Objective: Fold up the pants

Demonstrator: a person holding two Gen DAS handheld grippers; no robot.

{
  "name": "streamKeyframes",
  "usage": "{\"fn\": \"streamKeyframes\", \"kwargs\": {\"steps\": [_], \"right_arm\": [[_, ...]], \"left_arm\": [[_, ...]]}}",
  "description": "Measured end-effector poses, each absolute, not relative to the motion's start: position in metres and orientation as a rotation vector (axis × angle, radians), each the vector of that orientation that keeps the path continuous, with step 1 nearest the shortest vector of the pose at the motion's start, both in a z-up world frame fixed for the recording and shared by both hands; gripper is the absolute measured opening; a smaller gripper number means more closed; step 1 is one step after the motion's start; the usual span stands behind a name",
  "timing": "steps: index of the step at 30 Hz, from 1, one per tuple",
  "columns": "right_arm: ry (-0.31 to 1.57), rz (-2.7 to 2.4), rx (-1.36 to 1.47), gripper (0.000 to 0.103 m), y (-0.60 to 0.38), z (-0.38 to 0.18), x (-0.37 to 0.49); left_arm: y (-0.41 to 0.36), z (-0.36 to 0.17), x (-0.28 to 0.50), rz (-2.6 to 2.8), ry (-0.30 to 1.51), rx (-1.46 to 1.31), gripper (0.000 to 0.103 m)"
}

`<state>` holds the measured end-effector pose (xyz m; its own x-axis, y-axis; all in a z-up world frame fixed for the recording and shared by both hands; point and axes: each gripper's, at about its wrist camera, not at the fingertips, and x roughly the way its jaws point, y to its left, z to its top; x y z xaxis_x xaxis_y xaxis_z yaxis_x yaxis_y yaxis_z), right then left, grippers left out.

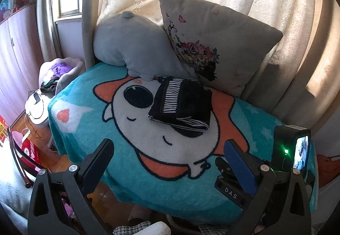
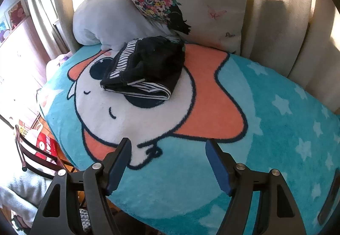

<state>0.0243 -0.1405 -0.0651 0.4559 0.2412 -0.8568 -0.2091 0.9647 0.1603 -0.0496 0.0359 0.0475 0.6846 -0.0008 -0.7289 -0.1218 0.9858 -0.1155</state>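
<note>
The black pants with black-and-white striped trim (image 1: 182, 104) lie folded in a compact bundle on the blue cartoon blanket (image 1: 131, 175), near the pillows. They also show in the right wrist view (image 2: 146, 69). My left gripper (image 1: 167, 147) is open and empty, held back over the blanket's near edge, well short of the pants. My right gripper (image 2: 167, 147) is open and empty, low over the blanket (image 2: 265, 111), apart from the pants. The right gripper's body with its small screen (image 1: 297, 150) shows at the right of the left wrist view.
A grey plush pillow (image 1: 131, 43) and a floral cushion (image 1: 212, 43) lean against the curtained back, just behind the pants. At the left stand a white stool with cables (image 1: 35, 107), a clothes basket (image 1: 59, 73) and a red box (image 2: 45, 145) on the floor.
</note>
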Motion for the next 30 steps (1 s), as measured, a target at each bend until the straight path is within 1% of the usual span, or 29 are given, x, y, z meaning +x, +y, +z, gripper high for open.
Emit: {"fn": "streamKeyframes", "kwargs": {"steps": [7,14,22,30], "right_arm": [[1.101,0.273,0.035,0.078,-0.138,-0.075,0.028],[1.087,0.306,0.008,0.078,-0.121,-0.073,0.029],[1.105,0.292,-0.012,0.079,-0.119,-0.078,0.026],[1.116,0.235,-0.005,0.079,-0.137,-0.081,0.025]], "left_arm": [[0.039,0.047,-0.050,0.068,0.807,-0.166,0.103],[0.050,0.045,-0.050,0.103,0.818,-0.169,0.103],[0.055,0.026,-0.040,0.078,0.903,-0.215,0.103],[0.043,0.012,-0.030,0.027,0.956,-0.221,0.103]]}}
